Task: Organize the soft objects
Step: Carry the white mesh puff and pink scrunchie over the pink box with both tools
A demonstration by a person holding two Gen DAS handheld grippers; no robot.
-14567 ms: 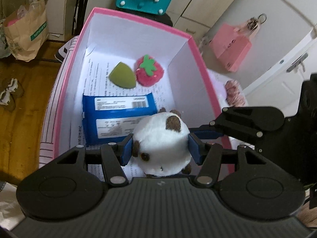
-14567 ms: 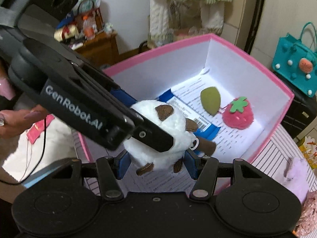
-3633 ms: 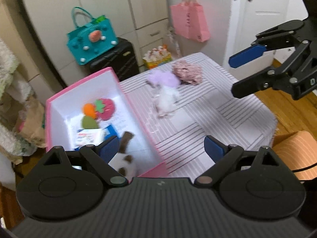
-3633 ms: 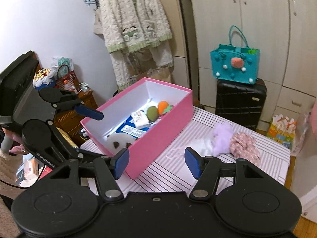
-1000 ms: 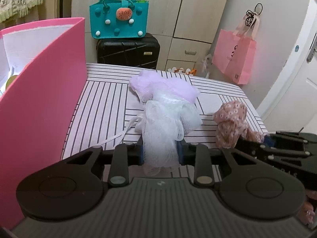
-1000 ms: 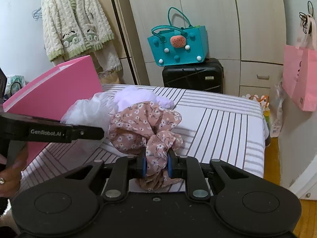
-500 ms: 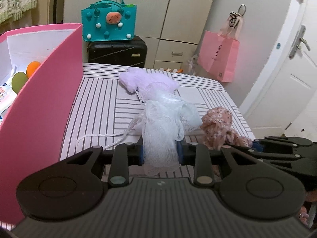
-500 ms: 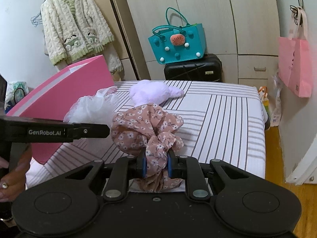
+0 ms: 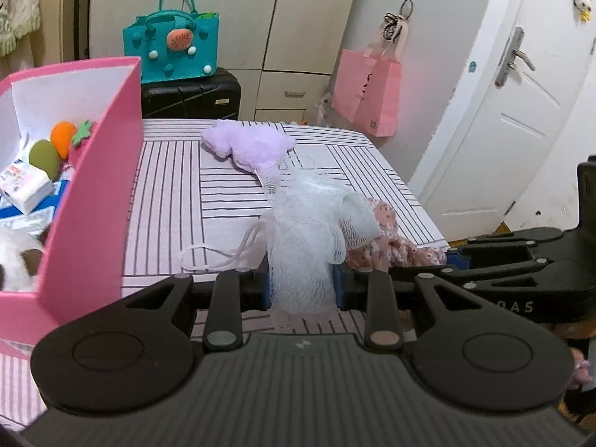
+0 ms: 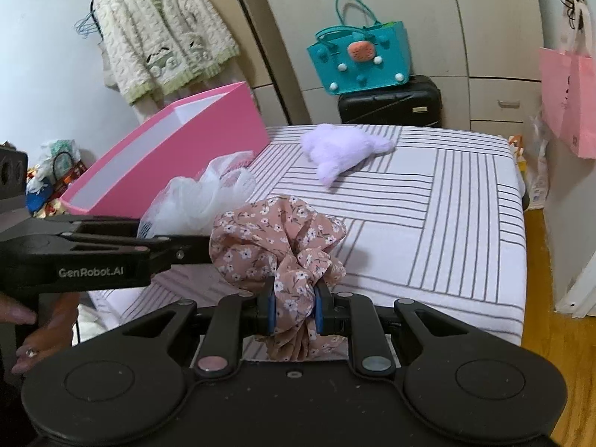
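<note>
The left gripper [image 9: 301, 290] has its fingers clamped on a white mesh bath pouf [image 9: 309, 231], lifted above the striped bench [image 9: 167, 186]; the right gripper [image 10: 294, 313] is clamped on a floral pink scrunchie [image 10: 275, 234]. The pink box [image 9: 93, 201] stands at the left. The pouf's loose cord [image 9: 223, 253] trails on the cloth and could catch the box wall on the way over. The purple plush [image 9: 249, 145] seems pressed against the mesh and may get dragged along.
</note>
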